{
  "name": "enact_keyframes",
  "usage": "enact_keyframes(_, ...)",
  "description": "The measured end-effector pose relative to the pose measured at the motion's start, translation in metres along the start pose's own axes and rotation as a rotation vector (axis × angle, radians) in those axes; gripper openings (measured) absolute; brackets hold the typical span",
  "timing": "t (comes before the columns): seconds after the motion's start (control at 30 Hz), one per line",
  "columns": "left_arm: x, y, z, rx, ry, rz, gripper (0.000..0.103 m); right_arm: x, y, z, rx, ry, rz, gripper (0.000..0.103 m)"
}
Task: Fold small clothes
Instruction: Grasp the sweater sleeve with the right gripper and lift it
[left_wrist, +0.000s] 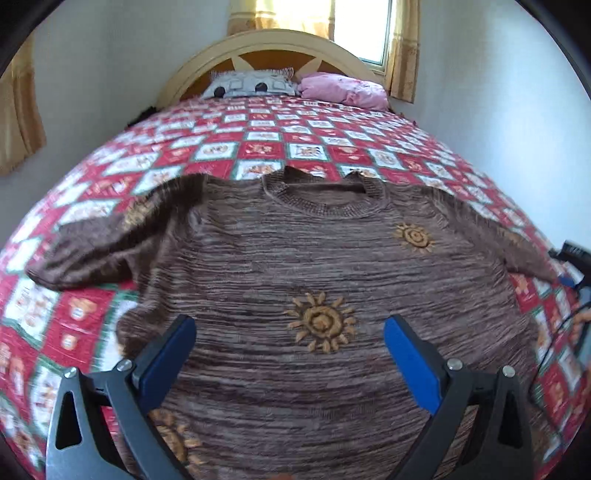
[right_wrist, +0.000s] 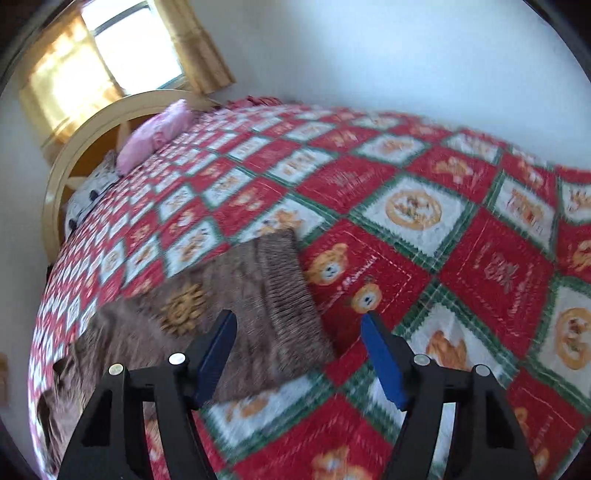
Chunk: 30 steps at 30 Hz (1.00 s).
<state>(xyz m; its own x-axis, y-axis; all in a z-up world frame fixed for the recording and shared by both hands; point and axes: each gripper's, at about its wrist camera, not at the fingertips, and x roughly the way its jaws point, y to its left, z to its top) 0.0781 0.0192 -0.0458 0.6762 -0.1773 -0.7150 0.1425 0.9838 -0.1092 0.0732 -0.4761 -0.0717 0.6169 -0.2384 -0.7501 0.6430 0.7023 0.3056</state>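
A brown knit sweater (left_wrist: 295, 266) with orange sun motifs lies flat, front up, on the bed, neck toward the headboard and both sleeves spread out. My left gripper (left_wrist: 290, 328) is open and empty over the sweater's lower body. My right gripper (right_wrist: 297, 325) is open and empty, hovering over the ribbed cuff (right_wrist: 288, 288) of the right sleeve (right_wrist: 207, 317). The right gripper also shows at the right edge of the left wrist view (left_wrist: 574, 266).
The bed carries a red, white and green patchwork quilt (right_wrist: 443, 229). A grey pillow (left_wrist: 251, 85) and a pink pillow (left_wrist: 340, 90) lie by the curved wooden headboard (left_wrist: 273, 40). White walls and a curtained window (right_wrist: 122, 40) stand behind.
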Motion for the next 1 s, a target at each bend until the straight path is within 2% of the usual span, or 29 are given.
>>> enact_keyframes(0.1,0.007,0.006,-0.002,-0.011,0.027,0.015,0.103,0.013,0.007,0.003,-0.053,-0.008,-0.053,0.07)
enact_keyframes(0.17,0.01,0.008,-0.004,-0.005,0.045,0.027,0.097,0.018,0.018,0.004,-0.131,-0.011,-0.07,0.051)
enact_keyframes(0.23,0.012,0.012,-0.005,-0.019,0.054,0.039,0.089,0.022,0.03,-0.001,-0.198,0.005,-0.092,0.051)
enact_keyframes(0.37,0.012,0.02,-0.005,-0.062,0.051,0.031,0.089,0.026,0.033,-0.005,-0.228,0.003,-0.1,0.048)
enact_keyframes(0.4,0.013,0.02,-0.004,-0.055,0.054,0.034,0.089,0.028,0.034,-0.006,-0.251,0.003,-0.103,0.044)
enact_keyframes(0.43,0.014,0.02,-0.004,-0.047,0.058,0.038,0.089,0.028,0.035,-0.006,-0.273,0.001,-0.105,0.034)
enact_keyframes(0.5,0.017,0.02,-0.002,-0.035,0.06,0.049,0.089,0.027,0.035,-0.006,-0.301,-0.001,-0.058,0.018)
enact_keyframes(0.53,0.017,0.02,-0.001,-0.034,0.06,0.049,0.089,0.026,0.034,-0.005,-0.3,0.004,-0.031,0.013)
enact_keyframes(0.63,0.018,0.023,0.003,-0.037,0.059,0.034,0.089,0.023,0.035,0.002,-0.274,0.012,0.008,0.008)
enact_keyframes(0.77,0.015,0.031,0.013,-0.044,0.033,0.039,0.09,-0.002,0.046,0.019,-0.197,-0.022,0.126,0.008)
enact_keyframes(0.9,0.012,0.039,0.027,-0.02,0.001,0.083,0.09,-0.049,0.105,0.026,-0.269,-0.056,0.291,0.008)
enact_keyframes(1.0,0.01,0.047,0.034,-0.019,-0.024,0.109,0.09,-0.081,0.17,0.011,-0.386,-0.05,0.417,0.008)
